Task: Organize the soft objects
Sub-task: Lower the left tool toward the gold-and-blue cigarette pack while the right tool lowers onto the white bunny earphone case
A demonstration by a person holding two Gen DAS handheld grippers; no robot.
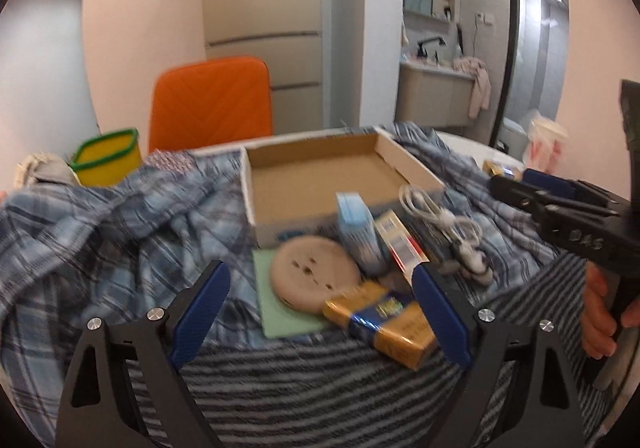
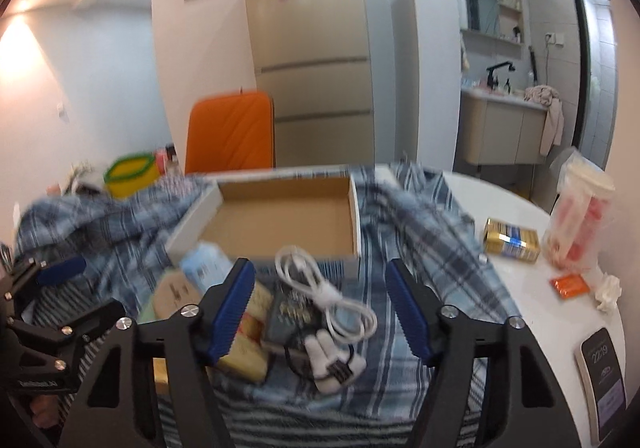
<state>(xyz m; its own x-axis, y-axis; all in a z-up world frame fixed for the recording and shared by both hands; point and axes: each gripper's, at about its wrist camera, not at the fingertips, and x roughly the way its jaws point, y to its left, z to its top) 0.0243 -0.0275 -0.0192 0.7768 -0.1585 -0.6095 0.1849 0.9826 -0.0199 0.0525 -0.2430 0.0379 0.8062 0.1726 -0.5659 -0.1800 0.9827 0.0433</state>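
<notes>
Surveying the clutter: both wrist views were blurred, and small print on the packets could not be read.
Left gripper [image 1: 320, 312]: its blue pads stood wide apart and pressed on nothing; it hung over the round beige disc [image 1: 316, 274], the green sheet [image 1: 280, 312] under that disc, and the yellow packet [image 1: 380, 322], which lay just beside the right-hand pad.
Right gripper [image 2: 322, 312]: its pads were parted and clear of everything; the white cable [image 2: 320, 288] and the white plug [image 2: 334, 362] lay between them without contact.
Soft things: a blue plaid shirt [image 1: 120, 224] lay rumpled over the tabletop [image 2: 520, 208], spreading to both sides of the box, and a dark striped cloth [image 1: 300, 380] lay nearest the cameras, under the small items.
Cardboard box [image 2: 280, 208]: open, shallow, resting on the plaid shirt behind the pile.
Pile in front of the box: a light blue carton [image 1: 356, 232] and a red and white packet [image 1: 400, 244] leaned together beside the cable.
Bare tabletop to the right: a second gold packet [image 2: 512, 240], a clear bag of red and white things [image 2: 580, 224], an orange sachet [image 2: 570, 284], a crumpled tissue [image 2: 608, 292] and a phone [image 2: 604, 388].
Left edge: a yellow tub with a green rim [image 1: 108, 156].
Behind: an orange chair [image 1: 210, 104] and a beige fridge [image 2: 312, 48].
</notes>
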